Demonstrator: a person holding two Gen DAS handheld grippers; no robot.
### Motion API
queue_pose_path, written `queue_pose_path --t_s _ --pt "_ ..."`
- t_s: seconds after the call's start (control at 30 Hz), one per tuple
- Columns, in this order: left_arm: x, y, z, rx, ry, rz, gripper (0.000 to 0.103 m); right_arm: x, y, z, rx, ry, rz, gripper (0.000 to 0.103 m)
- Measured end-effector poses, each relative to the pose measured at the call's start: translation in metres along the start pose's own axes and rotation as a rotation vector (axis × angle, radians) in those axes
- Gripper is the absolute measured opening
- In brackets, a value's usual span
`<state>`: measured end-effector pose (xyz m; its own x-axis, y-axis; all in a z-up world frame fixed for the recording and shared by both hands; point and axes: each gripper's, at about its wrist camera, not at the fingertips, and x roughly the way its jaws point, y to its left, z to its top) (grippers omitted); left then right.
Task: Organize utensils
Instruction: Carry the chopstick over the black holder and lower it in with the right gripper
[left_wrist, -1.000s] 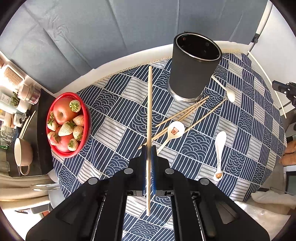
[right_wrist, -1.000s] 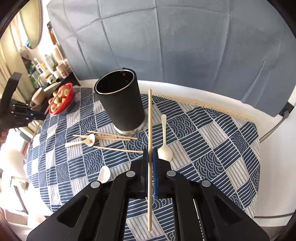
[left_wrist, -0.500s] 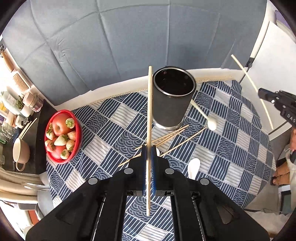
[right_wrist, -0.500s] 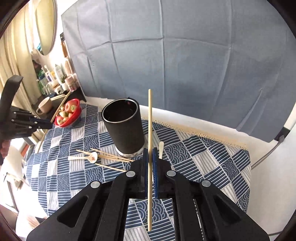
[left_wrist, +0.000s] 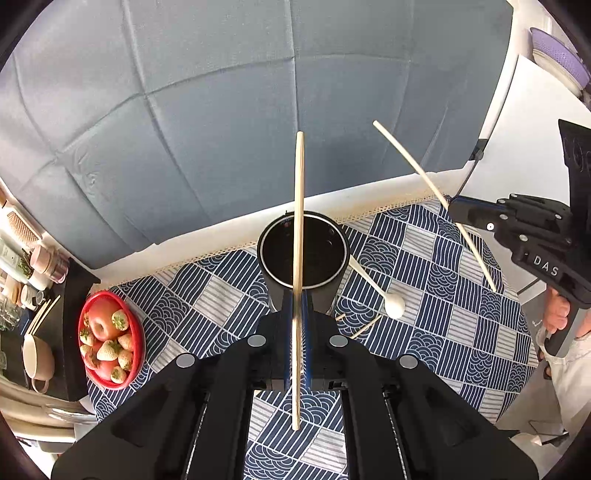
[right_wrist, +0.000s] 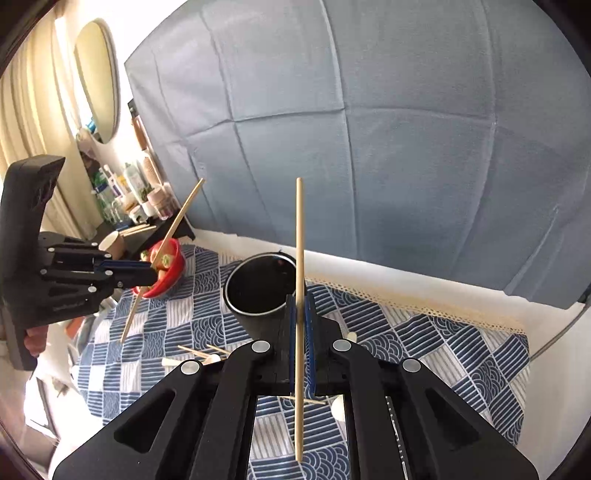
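Both claws have risen off the tabletop (left_wrist: 461, 295) since a second ago, each carrying one chopstick. The left claw (left_wrist: 297, 310) is clamped narrow on a chopstick (left_wrist: 298, 221) gripped near its lower third, so most of its length sticks out ahead and a short tail hangs back under the claw. The right claw (right_wrist: 300, 325) is likewise pinched tight on its own chopstick (right_wrist: 299, 251), held the same way. A second ago the two sticks lay over the patterned cloth; now they stand against the blue-grey backdrop, with the black holder (left_wrist: 303, 254) lower in both views and its open mouth facing up at the cameras.

In the left view the stick crosses the holder's opening, and in the right view the stick passes just beside its rim; both seem well above it, though true height is hard to judge.

The holder stands near the far edge of the tabletop. Other chopsticks (right_wrist: 199, 352) and a white spoon (left_wrist: 384, 295) lie on the cloth beside its base, not yet gathered. The red fruit bowl (left_wrist: 110, 339) sits toward the left edge.

The pickup looks done; my reading is that tipping each stick end-down into the holder comes next, one at a time to avoid them clashing.
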<state>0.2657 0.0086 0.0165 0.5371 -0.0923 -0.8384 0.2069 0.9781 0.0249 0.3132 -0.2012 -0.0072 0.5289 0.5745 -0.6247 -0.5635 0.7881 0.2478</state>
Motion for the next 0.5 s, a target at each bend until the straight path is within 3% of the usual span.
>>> queue_pose_path --t_s 0.33,0.43,0.5 --pt "0.037 0.016 0.029 -0.072 -0.025 -0.076 0.005 0.039 -0.002 0.033 -0.012 0.012 0.01 0.004" --pt "0.049 0.024 0.034 -0.113 -0.029 -0.157 0.005 0.047 -0.004 0.042 0.022 -0.015 0.077 0.004" --pt "0.055 0.029 0.037 -0.131 -0.038 -0.164 0.005 0.052 -0.009 0.047 0.056 -0.043 0.126 0.004"
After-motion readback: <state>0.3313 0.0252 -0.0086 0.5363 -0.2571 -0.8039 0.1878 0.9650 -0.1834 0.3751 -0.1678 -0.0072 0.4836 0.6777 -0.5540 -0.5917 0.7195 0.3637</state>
